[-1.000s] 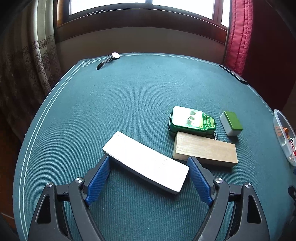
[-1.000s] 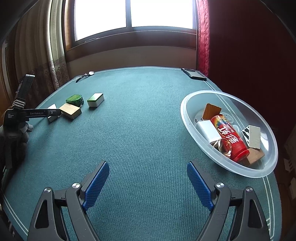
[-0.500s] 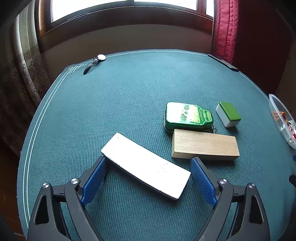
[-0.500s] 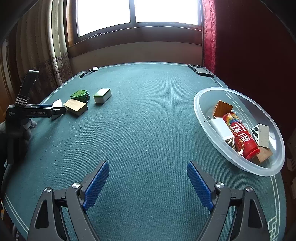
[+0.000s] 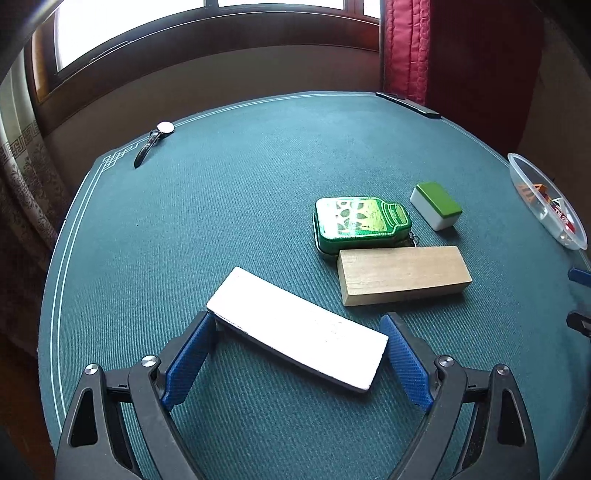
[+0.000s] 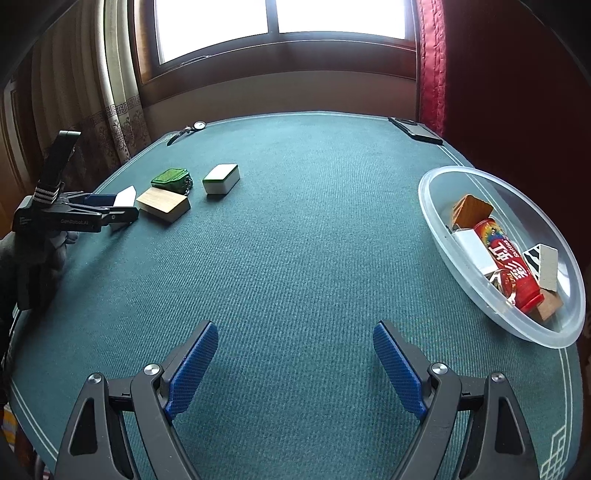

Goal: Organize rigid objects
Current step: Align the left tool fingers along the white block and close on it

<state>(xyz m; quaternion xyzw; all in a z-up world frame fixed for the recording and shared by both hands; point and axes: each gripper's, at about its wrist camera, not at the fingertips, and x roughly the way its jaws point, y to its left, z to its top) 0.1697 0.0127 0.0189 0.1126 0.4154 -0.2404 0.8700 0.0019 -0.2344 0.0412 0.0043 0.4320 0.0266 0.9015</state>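
Green felt table under a window, sorting partly done.

Left gripper [image 5: 295,343] straddles the white block [image 5: 295,328], jaws having just widened, not clamping it; right gripper [image 6: 291,354] gapes over bare felt. Bowl [image 6: 436,218] already holds several pieces; wood block [image 5: 402,275], tin [image 5: 360,223] and tile [image 5: 436,205] remain outside.

A lived-in home room is showing here. A dark wood-framed window [image 6: 277,22] is letting daylight in over a worktop [image 6: 295,229] covered in green felt with white corner patterns, like a card table. Patterned beige curtains [image 6: 110,110] are hanging on one side and a red drape [image 6: 430,62] on the other. A wristwatch [image 5: 153,142] is lying at the far edge.
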